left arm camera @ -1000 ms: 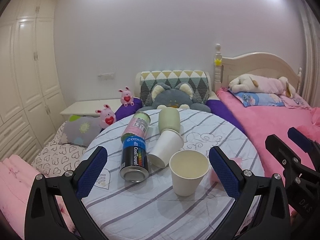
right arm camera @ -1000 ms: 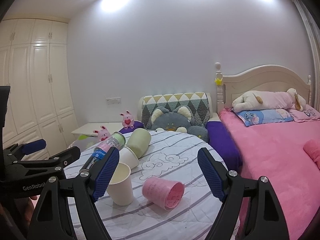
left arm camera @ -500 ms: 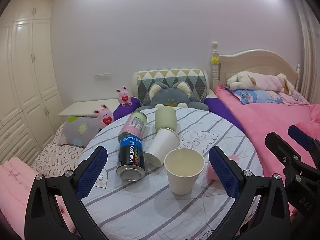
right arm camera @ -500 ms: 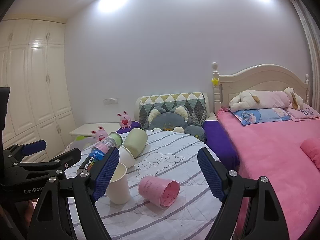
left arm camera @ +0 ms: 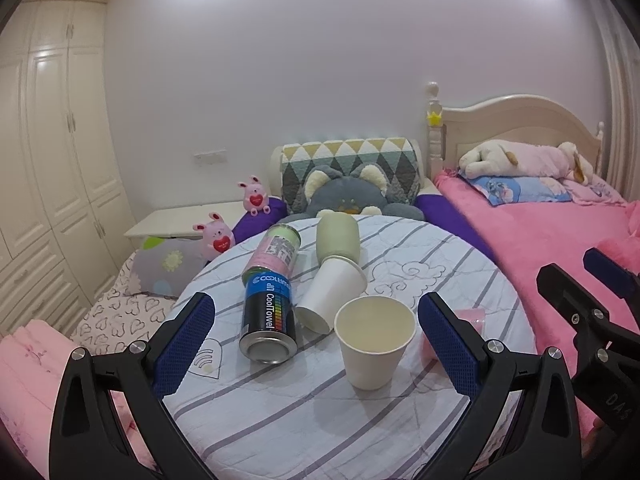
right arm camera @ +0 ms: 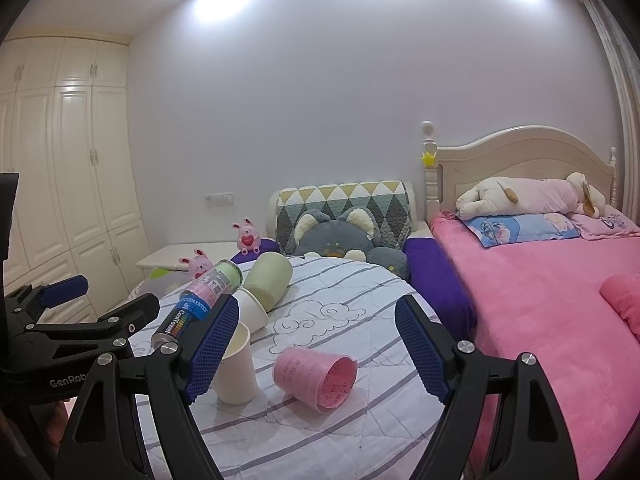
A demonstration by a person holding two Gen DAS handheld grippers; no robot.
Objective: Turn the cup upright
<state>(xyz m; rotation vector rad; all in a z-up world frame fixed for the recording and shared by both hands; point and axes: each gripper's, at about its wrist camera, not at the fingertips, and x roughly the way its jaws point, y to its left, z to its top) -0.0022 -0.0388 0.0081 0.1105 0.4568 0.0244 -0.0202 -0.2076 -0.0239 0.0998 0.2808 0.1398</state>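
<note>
A pink cup (right arm camera: 316,378) lies on its side on the round table, mouth towards the right; in the left wrist view only a sliver of the pink cup (left arm camera: 472,316) shows behind my finger. A cream paper cup (left arm camera: 374,340) stands upright; it also shows in the right wrist view (right arm camera: 236,368). A white paper cup (left arm camera: 330,292) and a green cup (left arm camera: 338,236) lie on their sides behind it. My left gripper (left arm camera: 316,338) is open and empty, short of the cream cup. My right gripper (right arm camera: 316,346) is open and empty, above the pink cup.
A black and blue can (left arm camera: 268,320) and a pink and green can (left arm camera: 276,250) lie left of the cups. The table has a striped cloth (left arm camera: 304,420). A pink bed (right arm camera: 552,300) is at the right, plush toys (left arm camera: 348,196) behind.
Both grippers have drifted slightly; the table objects sit a little higher and further left in the views. Nothing was taken hold of, and both grippers stay open.
</note>
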